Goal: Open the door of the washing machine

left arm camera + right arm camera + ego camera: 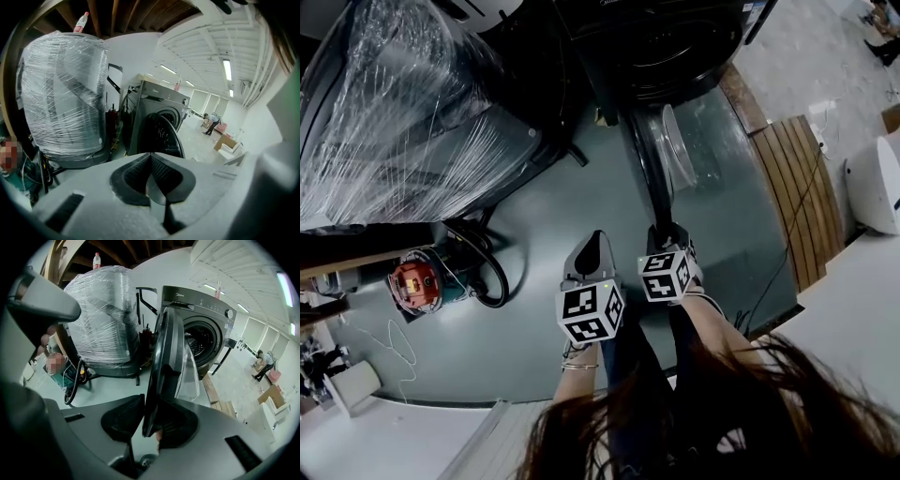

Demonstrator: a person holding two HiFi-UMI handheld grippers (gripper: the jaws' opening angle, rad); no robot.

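Note:
A dark front-loading washing machine (666,47) stands at the top of the head view. Its round door (661,159) is swung out towards me and shows edge-on. My right gripper (667,232) is shut on the door's outer rim. In the right gripper view the door (171,348) rises from between the pads of the right gripper (147,420), with the open drum (201,341) behind it. My left gripper (591,255) hangs just left of the door, apart from it. The left gripper (152,183) has its pads together on nothing and faces the machine (161,110).
A big appliance wrapped in plastic film (403,103) stands left of the machine, with a bottle (96,259) on top. A red power tool with a black hose (417,281) lies on the floor at left. Wooden planks (802,197) lie at right. A person (212,123) is far off.

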